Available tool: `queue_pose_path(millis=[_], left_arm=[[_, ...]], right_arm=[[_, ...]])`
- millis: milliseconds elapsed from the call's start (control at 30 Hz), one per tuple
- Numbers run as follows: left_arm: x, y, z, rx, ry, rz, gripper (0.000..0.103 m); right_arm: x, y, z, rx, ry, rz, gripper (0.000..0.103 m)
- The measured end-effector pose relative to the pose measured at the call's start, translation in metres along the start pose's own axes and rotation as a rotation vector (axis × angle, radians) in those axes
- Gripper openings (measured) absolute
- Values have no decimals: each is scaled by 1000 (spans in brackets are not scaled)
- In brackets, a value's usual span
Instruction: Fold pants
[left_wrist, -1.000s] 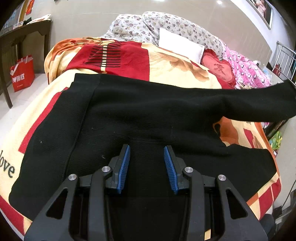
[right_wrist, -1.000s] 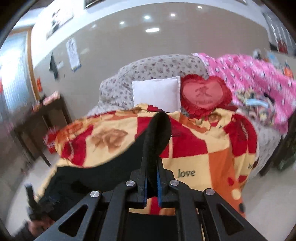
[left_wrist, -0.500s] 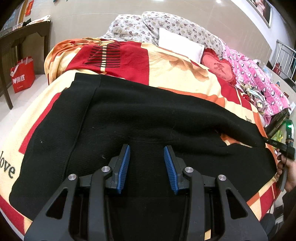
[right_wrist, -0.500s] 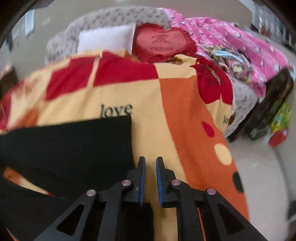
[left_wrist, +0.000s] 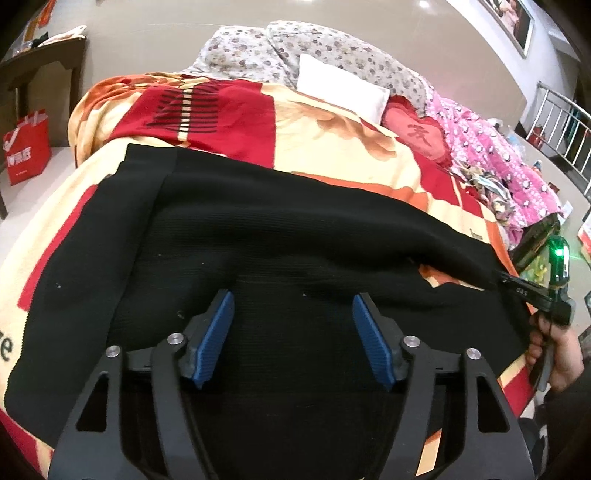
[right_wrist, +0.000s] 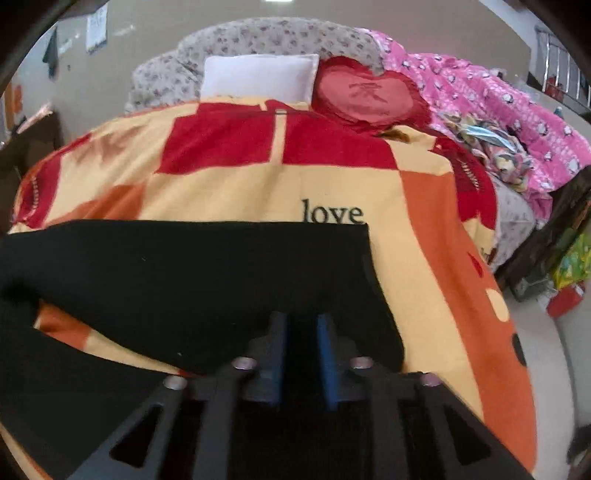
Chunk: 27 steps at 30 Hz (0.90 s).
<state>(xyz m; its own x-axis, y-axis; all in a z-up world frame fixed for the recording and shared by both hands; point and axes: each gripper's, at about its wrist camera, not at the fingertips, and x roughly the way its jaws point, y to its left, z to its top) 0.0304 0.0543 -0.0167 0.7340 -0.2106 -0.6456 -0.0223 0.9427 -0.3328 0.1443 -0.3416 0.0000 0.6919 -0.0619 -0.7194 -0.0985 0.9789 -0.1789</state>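
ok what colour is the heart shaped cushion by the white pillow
Red heart cushion, clearest in the right wrist view.

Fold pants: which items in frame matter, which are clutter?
Job: black pants; left gripper, jaws open; right gripper, jaws just opening over a leg.
Clutter: white pillow; red heart cushion; pink quilt; red bag.

A bed covered by a red, orange and cream patchwork blanket (left_wrist: 332, 147) fills the room, with a white rectangular pillow (right_wrist: 258, 75) and a red heart-shaped cushion (right_wrist: 365, 94) at its head edge. A pink printed quilt (left_wrist: 491, 162) lies along its right edge. Off the left edge, a red paper bag (left_wrist: 26, 151) stands on the pale floor beside a dark wooden table (left_wrist: 44, 62), under plain beige walls.
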Motion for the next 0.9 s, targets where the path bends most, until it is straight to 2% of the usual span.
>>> queue_pose_path(millis=[67,100,133,200,300,400,533,600,633,767,800,833,900], left_arm=[[0,4,1,-25,-7,-54,77],[-1,7,0,-42,-14,-82,78],[-2,11,0,-66,-22,-111,78],[-4,20,0,-118,-34,-165,78],[-5,26,1,-149,-38,-210,78],[-4,20,3,-123,-24,-190,78],[-5,21,9,-118,20,-197,78],[-11,20,18,-97,42,-177,78],[-16,19,26,-70,32,-161,78],[-47,22,70,16,-118,-66,78],[-46,27,79,25,-125,-54,78],[-40,32,86,23,-107,-52,78],[-15,48,95,-32,-2,-43,78]], right_arm=[[-4,-1,2,16,2,-19,36],[-5,-4,3,36,7,-31,45],[-4,-7,3,59,10,-25,47],[1,-22,2,106,12,22,51],[5,-23,2,98,12,78,68],[12,-17,-4,58,17,48,69],[14,-21,-7,71,17,61,70],[13,-18,-8,63,16,49,70],[12,-17,-9,61,16,45,70],[12,-17,-10,66,16,51,70],[12,-17,-10,66,15,50,70],[12,-16,-10,66,15,50,70],[12,-17,-10,65,16,49,70]])
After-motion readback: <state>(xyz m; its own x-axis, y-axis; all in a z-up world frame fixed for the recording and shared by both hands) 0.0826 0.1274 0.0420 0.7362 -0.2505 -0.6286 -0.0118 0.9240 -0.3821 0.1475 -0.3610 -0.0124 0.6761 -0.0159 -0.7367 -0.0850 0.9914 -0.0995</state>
